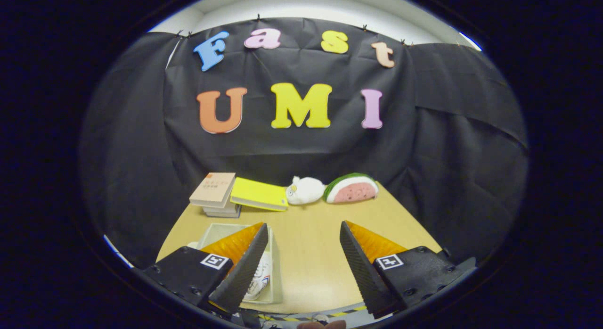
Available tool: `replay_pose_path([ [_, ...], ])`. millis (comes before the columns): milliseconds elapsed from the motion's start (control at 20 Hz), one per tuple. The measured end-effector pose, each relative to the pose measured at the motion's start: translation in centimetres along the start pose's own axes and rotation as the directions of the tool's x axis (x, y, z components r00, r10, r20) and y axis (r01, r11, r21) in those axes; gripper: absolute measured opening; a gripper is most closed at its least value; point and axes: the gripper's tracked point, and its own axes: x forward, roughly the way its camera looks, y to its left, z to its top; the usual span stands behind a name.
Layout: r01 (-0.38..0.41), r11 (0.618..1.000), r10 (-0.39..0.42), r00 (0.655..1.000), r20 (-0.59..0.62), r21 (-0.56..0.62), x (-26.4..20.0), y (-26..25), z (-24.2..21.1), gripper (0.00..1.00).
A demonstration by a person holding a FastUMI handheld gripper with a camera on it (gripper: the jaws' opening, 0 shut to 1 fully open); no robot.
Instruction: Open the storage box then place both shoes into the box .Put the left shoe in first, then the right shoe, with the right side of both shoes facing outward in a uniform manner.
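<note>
My gripper [304,232] is open, its two fingers spread wide above the wooden table [320,225] with nothing between them. A clear storage box [275,260] sits on the table under and behind the left finger [245,267], which hides most of it. Inside the box a white shoe [258,279] shows beside that finger's edge. The box's top looks open, though the finger covers much of it.
Beyond the fingers, along the table's far edge, lie a stack of books [214,192], a yellow book [259,194], a white plush toy [305,190] and a watermelon-slice plush [352,187]. Bare tabletop stretches between the fingers and to the right.
</note>
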Motion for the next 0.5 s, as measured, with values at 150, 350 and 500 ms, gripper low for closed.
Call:
replay_pose_path([
  [150,0.029,1.0,-0.029,0.994,0.108,0.001,-1.6,-1.7,1.3,0.98],
  [350,0.017,1.0,-0.02,0.989,0.146,0.025,-2.8,-2.3,0.1,0.99],
  [500,0.014,0.999,-0.02,0.986,0.164,0.038,-3.6,-3.0,-0.8,0.99],
])
